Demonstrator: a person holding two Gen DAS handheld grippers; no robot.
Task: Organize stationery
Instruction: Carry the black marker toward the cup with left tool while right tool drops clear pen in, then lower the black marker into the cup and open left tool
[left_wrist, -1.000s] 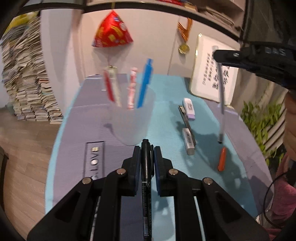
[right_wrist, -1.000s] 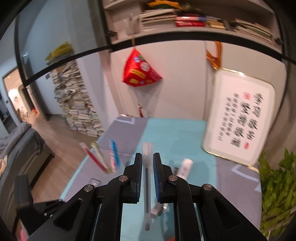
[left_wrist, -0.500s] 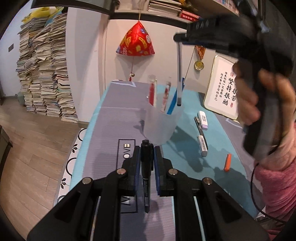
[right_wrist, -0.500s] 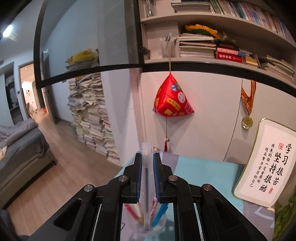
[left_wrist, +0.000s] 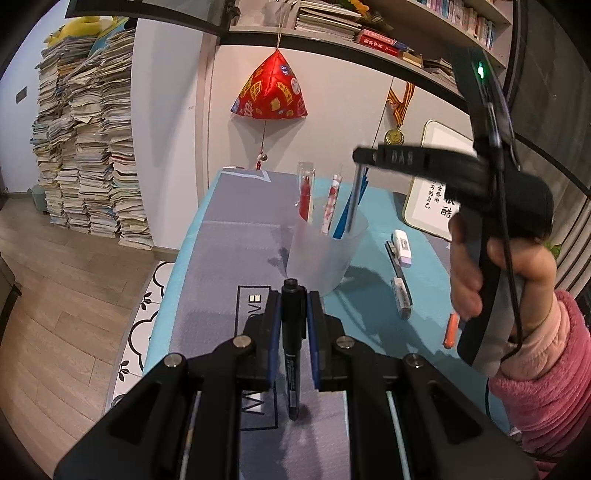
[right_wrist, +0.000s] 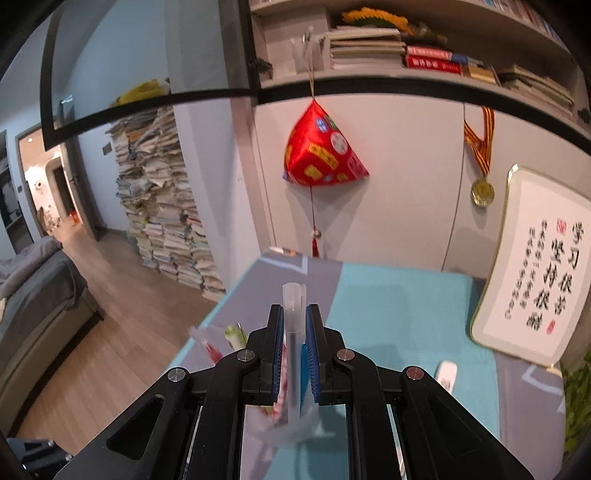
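Clear pen (right_wrist: 294, 332): held upright between the fingers of the right gripper (right_wrist: 294, 354), its lower end already inside the cup, so it can drop in tip-down beside the others.
Cup (left_wrist: 327, 251): a translucent holder standing on the surface (left_wrist: 229, 251); it holds a red pen (left_wrist: 305, 195), a patterned pen (left_wrist: 331, 205) and a blue pen (left_wrist: 343, 221), all leaning on the rim, so this is judged to be the collecting place.
Right fingers: pinching the clear pen near its top, which leaves its length free to go down into the cup.
Black marker (left_wrist: 292, 332): pinched upright in the left gripper (left_wrist: 292, 321), which hangs above the surface just in front of the cup, seemingly waiting its turn while the right side occupies the opening.
Left fingers: pressed onto the marker's barrel below its cap.
Still loose: a white eraser (left_wrist: 402, 247), a dark pen (left_wrist: 394, 258), a grey stick (left_wrist: 402, 301) and an orange cap-like piece (left_wrist: 451, 330) lie on the teal part of the surface, right of the cup.
Progress: partly done, as judged from the items left.
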